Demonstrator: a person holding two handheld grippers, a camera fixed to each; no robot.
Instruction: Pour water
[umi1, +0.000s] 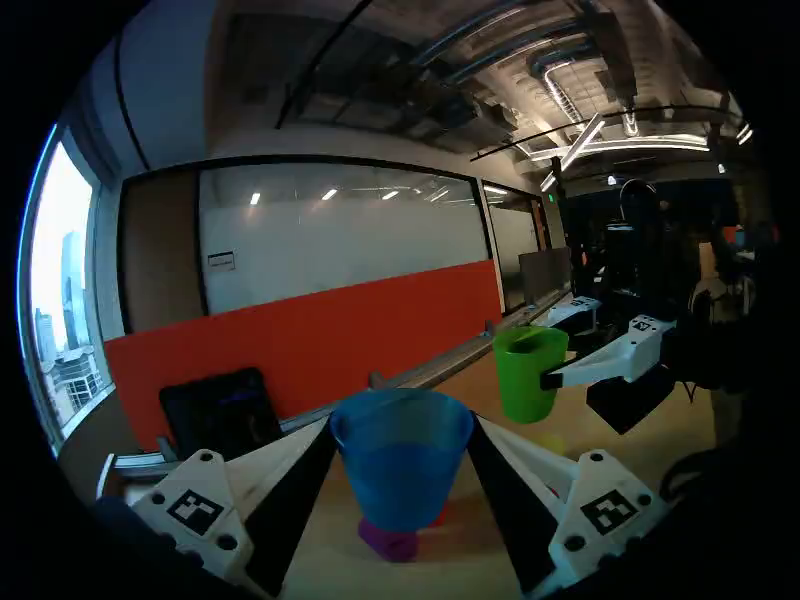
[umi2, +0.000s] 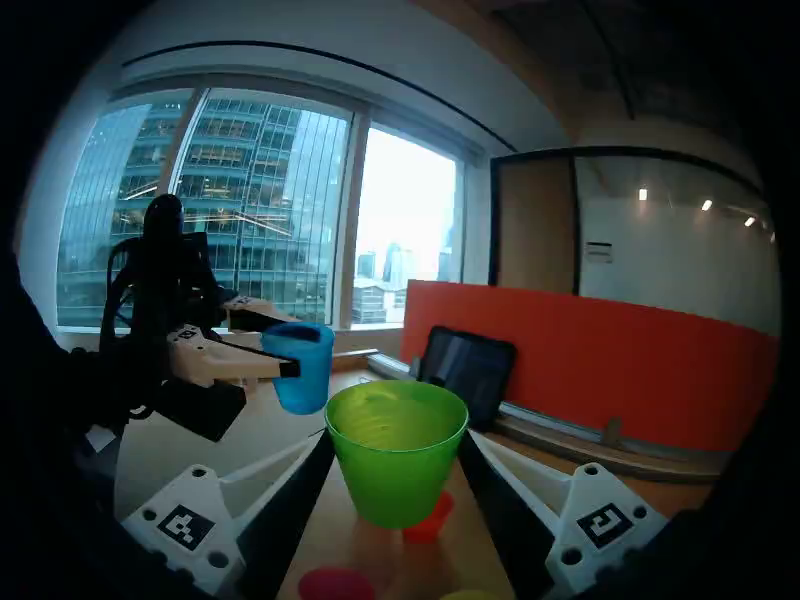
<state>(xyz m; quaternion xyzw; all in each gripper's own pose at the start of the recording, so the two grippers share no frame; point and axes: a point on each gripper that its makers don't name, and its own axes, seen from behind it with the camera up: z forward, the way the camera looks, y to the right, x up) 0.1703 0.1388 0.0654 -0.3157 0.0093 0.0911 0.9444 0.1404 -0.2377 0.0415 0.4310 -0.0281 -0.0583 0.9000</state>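
My left gripper (umi1: 402, 470) is shut on an upright blue cup (umi1: 402, 457) held above the wooden table (umi1: 650, 420); the blue cup (umi2: 300, 366) and the left gripper (umi2: 285, 360) also show at the left in the right gripper view. My right gripper (umi2: 397, 470) is shut on an upright green cup (umi2: 397, 460), whose inside looks empty. In the left gripper view, the green cup (umi1: 528, 372) hangs to the right with the right gripper (umi1: 560, 372) on it, clear of the blue cup.
Small cups stand on the table below: a purple one (umi1: 388, 540), a red one (umi2: 428, 522), a pink one (umi2: 335, 583). A dark tablet (umi2: 465, 372) leans by the orange wall panel (umi1: 330, 340). Windows (umi2: 230, 210) lie beyond.
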